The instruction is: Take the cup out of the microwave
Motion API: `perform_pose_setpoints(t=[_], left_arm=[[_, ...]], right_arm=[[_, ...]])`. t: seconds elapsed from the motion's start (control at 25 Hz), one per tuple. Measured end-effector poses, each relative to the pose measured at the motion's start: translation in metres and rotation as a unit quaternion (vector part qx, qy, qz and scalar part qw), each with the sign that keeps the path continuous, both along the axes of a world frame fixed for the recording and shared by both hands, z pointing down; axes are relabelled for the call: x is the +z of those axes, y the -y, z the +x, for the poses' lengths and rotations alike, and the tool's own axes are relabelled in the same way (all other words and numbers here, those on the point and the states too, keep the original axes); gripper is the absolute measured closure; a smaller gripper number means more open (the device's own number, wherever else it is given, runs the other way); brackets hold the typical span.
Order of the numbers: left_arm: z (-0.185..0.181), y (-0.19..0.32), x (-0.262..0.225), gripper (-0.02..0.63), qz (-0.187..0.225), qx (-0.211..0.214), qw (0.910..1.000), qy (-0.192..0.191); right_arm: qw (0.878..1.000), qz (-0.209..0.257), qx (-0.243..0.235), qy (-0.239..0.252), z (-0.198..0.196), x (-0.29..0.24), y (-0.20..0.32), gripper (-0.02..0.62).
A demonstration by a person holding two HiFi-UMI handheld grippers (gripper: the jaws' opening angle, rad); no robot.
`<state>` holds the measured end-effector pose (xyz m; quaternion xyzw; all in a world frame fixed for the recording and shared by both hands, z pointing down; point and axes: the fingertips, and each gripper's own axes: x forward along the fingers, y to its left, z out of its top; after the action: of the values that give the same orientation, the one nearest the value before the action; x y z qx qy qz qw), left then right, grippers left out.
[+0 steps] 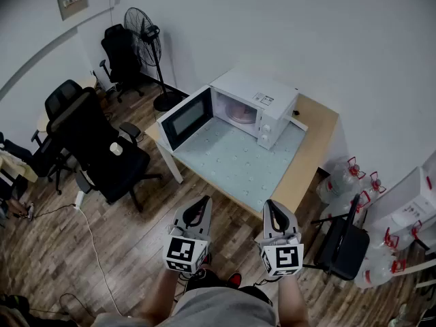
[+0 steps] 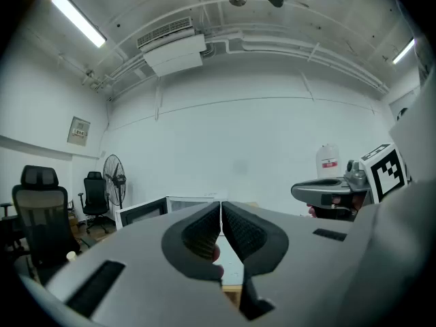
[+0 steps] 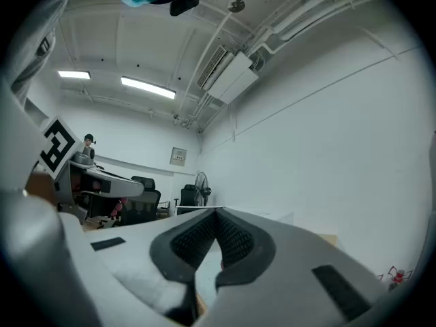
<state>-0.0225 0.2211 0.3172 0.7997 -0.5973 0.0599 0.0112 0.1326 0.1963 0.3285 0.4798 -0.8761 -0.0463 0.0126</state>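
A white microwave (image 1: 262,101) stands at the far end of a small table (image 1: 310,152) with its door (image 1: 184,118) swung open to the left. A pinkish shape (image 1: 240,111) shows inside the cavity; I cannot tell whether it is the cup. Both grippers hang near the person's body, short of the table's near edge. My left gripper (image 1: 202,201) is shut with nothing between its pads (image 2: 204,234). My right gripper (image 1: 272,206) is also shut and empty. In the left gripper view the open microwave (image 2: 167,206) lies beyond the closed left gripper (image 2: 221,210). The right gripper (image 3: 218,216) points level.
Black office chairs (image 1: 102,148) and a standing fan (image 1: 146,33) fill the left side. Several water jugs (image 1: 344,182) and a black folding chair (image 1: 344,247) stand right of the table. A white cable (image 1: 92,237) runs across the wooden floor.
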Motion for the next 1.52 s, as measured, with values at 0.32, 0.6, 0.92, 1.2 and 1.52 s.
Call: perform_pose_setpoints(t=[0.32, 0.6, 0.92, 1.2, 1.52], left_arm=[[-0.001, 0.011, 0.003, 0.580, -0.003, -0.012, 0.9999, -0.001], [-0.016, 0.042, 0.008, 0.580, -0.005, -0.029, 0.9996, 0.003], [-0.046, 0.134, 0.013, 0.580, -0.009, -0.026, 0.9996, 0.007], [-0.075, 0.225, 0.013, 0.580, -0.023, -0.015, 0.9996, 0.001], [-0.106, 0.316, 0.038, 0.580, -0.047, 0.002, 0.9989, -0.006]], right_arm=[[1.000, -0.007, -0.006, 0.011, 0.002, 0.002, 0.012, 0.589], [1.000, -0.007, -0.022, 0.011, -0.013, 0.004, 0.048, 0.589], [1.000, -0.009, -0.023, 0.014, -0.046, 0.009, 0.138, 0.589], [1.000, -0.020, -0.012, 0.010, -0.079, 0.013, 0.223, 0.589], [0.998, -0.056, 0.011, 0.010, -0.113, 0.045, 0.314, 0.589]])
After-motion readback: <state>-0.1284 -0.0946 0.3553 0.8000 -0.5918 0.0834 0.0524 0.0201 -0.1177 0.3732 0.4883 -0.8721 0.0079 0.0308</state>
